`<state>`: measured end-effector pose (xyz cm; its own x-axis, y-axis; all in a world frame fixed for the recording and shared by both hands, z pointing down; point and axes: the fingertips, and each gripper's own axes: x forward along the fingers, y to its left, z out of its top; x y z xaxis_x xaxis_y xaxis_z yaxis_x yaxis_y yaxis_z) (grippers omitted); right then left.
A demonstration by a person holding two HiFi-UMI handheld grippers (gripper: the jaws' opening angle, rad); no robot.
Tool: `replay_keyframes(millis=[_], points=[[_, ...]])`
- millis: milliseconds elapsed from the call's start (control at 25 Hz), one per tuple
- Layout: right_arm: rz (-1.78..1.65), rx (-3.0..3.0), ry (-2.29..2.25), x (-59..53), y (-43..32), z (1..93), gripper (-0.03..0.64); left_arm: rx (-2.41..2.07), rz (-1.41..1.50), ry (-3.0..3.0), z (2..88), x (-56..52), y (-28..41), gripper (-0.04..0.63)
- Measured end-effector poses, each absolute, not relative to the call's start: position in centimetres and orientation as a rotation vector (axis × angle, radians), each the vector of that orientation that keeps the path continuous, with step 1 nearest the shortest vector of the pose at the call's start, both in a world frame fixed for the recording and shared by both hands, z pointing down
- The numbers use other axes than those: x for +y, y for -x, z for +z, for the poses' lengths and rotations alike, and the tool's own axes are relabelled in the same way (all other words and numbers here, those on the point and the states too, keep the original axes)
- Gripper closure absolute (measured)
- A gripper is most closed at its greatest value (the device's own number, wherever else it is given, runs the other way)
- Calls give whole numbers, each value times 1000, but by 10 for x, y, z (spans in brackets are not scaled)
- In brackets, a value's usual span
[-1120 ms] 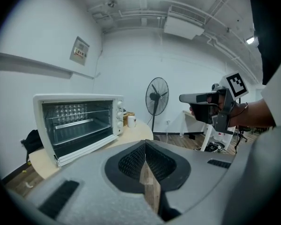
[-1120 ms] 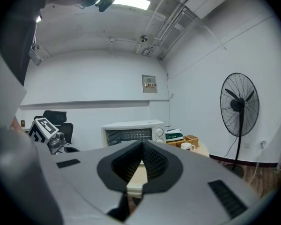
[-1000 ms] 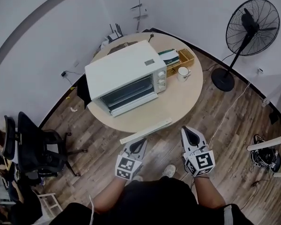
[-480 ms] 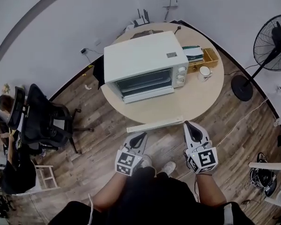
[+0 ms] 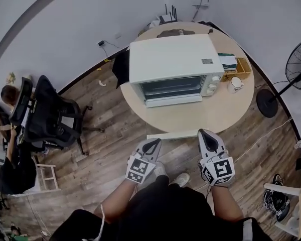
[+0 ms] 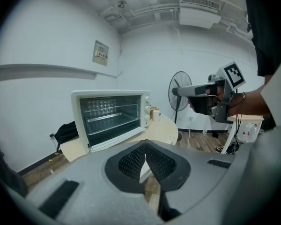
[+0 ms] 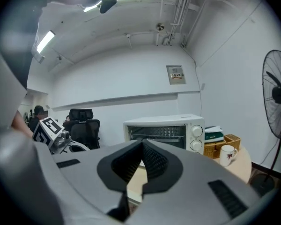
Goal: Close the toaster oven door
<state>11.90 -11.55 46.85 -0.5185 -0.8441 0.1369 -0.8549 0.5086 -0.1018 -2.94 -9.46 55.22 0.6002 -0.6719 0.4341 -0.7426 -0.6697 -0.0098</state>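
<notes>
A white toaster oven (image 5: 169, 59) stands on a round wooden table (image 5: 218, 115), its glass door (image 5: 173, 100) folded down flat toward me. Its open front also shows in the left gripper view (image 6: 111, 116) and the right gripper view (image 7: 165, 130). My left gripper (image 5: 153, 144) hangs short of the table's near edge, jaws shut with nothing between them (image 6: 145, 145). My right gripper (image 5: 206, 135) is level with it, to the right, also shut and empty (image 7: 143, 144). Neither touches the oven.
A white bar (image 5: 172, 134) lies along the table's near edge. A mug (image 5: 235, 83) and a wicker basket (image 5: 238, 68) sit right of the oven. A standing fan (image 5: 298, 65) is at the right, an office chair (image 5: 45, 117) and a seated person (image 5: 10, 95) at the left.
The view has swung round the table, so the oven now faces me squarely and sits further right in the frame. Both grippers stay shut, close to my body.
</notes>
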Motion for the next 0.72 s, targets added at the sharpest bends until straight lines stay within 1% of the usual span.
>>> replay_keyframes(millis=[200,280,440,600,720], points=[[260,-2684,-1431,-122,-95,473,620,-1227,755,-2695,564,-100,48,588],[280,-2687,-1411,-123,-89,477,620,-1228,837,-2689,574,-100,54,563],[299,-2691,-1379,-125,-80,480,620,-1208,1014,-2699,589,-102,62,463],[302,-2692,-1357,-125,-77,480,620,-1139,1271,-2737,607,-97,67,430],[303,-2688,-1346,-125,-77,482,620,-1104,1473,-2731,624,-97,71,425]])
